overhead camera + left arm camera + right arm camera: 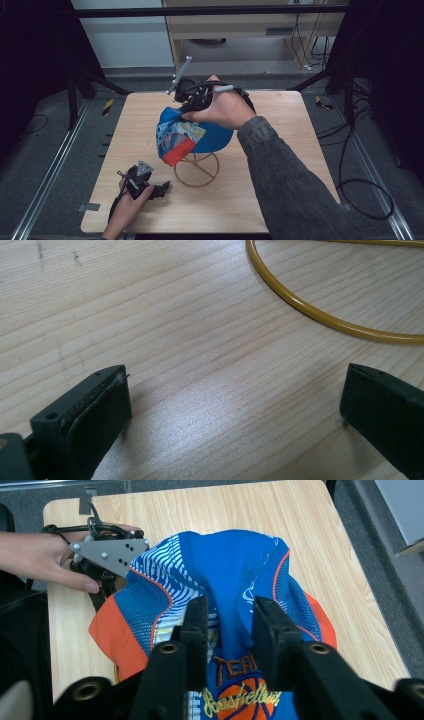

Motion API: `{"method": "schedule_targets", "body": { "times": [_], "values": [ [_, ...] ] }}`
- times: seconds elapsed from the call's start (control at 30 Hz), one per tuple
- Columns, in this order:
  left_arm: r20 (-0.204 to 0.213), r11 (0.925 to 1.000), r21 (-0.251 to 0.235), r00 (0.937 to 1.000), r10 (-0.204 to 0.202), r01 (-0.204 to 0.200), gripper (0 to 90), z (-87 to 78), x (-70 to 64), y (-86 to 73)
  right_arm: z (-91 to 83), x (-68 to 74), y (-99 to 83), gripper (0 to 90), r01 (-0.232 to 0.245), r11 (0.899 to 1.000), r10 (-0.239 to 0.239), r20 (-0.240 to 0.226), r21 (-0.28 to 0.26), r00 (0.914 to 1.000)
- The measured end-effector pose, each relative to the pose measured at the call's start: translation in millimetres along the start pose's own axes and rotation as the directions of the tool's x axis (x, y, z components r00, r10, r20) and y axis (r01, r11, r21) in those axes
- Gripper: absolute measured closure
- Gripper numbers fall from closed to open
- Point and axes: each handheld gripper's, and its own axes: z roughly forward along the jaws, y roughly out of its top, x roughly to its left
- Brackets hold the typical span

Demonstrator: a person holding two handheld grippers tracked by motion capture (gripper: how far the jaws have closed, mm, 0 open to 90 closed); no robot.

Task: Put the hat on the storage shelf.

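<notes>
A blue cap with an orange brim and basketball lettering sits over a yellow wire stand at the middle of the table. My right gripper reaches in from the far side, its jaws shut on a fold of the cap's blue crown; in the right gripper view the gripper pinches the fabric between both pads. My left gripper rests low on the wood at the front left, jaws wide open. In its own view the gripper has bare wood between its jaws and the stand's ring ahead.
The light wooden table has bare room on the right and at the back left. The left gripper's grey plate and the hand holding it sit just beyond the cap's brim. Dark frame legs and cables lie on the floor around the table.
</notes>
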Motion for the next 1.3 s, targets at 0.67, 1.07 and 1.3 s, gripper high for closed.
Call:
{"method": "schedule_targets", "body": {
  "times": [0.67,1.07,1.3],
  "values": [
    [0.0,1.0,0.001,1.0,0.001,-0.001,0.0,-0.1,0.1,0.0,-4.4,0.8,-1.3,45.4,-0.016,1.0,0.017,0.012,-0.012,0.9998],
    [0.001,1.0,0.001,1.0,0.0,0.0,0.0,-0.1,0.1,0.0,-9.3,5.6,-4.9,26.0,-0.021,0.999,0.023,0.032,-0.037,0.9992],
    [0.001,1.0,0.001,1.0,0.001,-0.001,0.0,-0.1,0.2,0.1,-14.7,7.7,-6.8,15.9,-0.028,0.998,0.03,0.045,-0.052,0.9985]
  ]
}}
